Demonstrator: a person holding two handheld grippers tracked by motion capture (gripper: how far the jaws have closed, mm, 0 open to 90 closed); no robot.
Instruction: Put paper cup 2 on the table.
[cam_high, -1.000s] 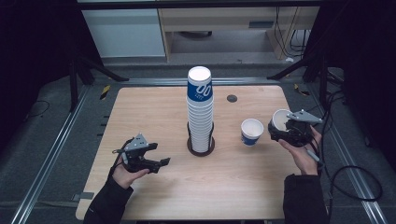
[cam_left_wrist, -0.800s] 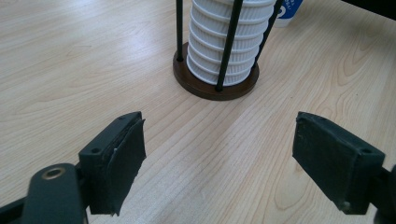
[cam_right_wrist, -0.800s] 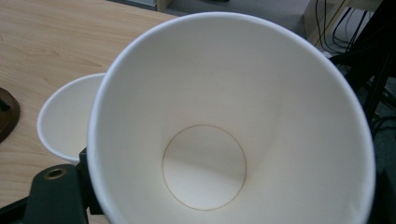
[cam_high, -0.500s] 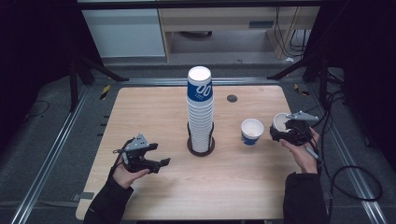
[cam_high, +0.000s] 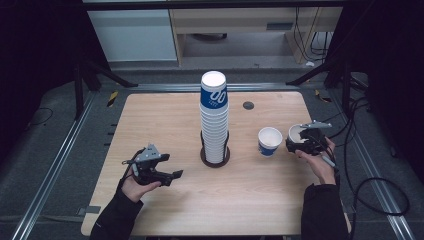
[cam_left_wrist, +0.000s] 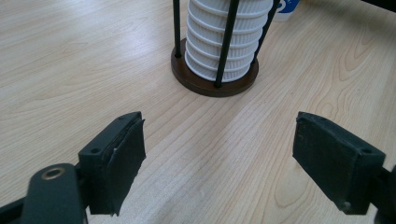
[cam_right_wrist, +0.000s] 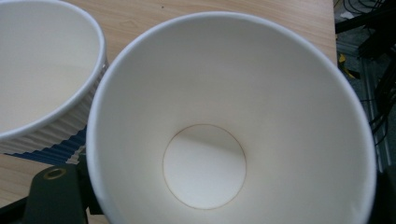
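A tall stack of white paper cups (cam_high: 214, 120), its top cup banded in blue, stands in a dark rod holder (cam_high: 215, 156) at the table's middle. One white-and-blue paper cup (cam_high: 270, 141) stands upright to its right. My right gripper (cam_high: 300, 143) is shut on another paper cup (cam_high: 297, 133) just right of that one; in the right gripper view this held cup (cam_right_wrist: 205, 168) shows its empty inside, with the standing cup (cam_right_wrist: 42, 70) close beside it. My left gripper (cam_high: 172, 176) rests at the front left, open and empty (cam_left_wrist: 219, 140), pointing at the stack (cam_left_wrist: 224, 37).
The wooden table (cam_high: 165, 115) has a small dark round grommet (cam_high: 248, 105) behind the cups. Metal rails run along both sides of the table, and cables (cam_high: 370, 180) trail on the floor at the right. The holder's brown base (cam_left_wrist: 210, 86) lies ahead of the left jaws.
My right hand has sunk a little with its cup, coming down beside the standing cup. The left hand has stayed where it was.
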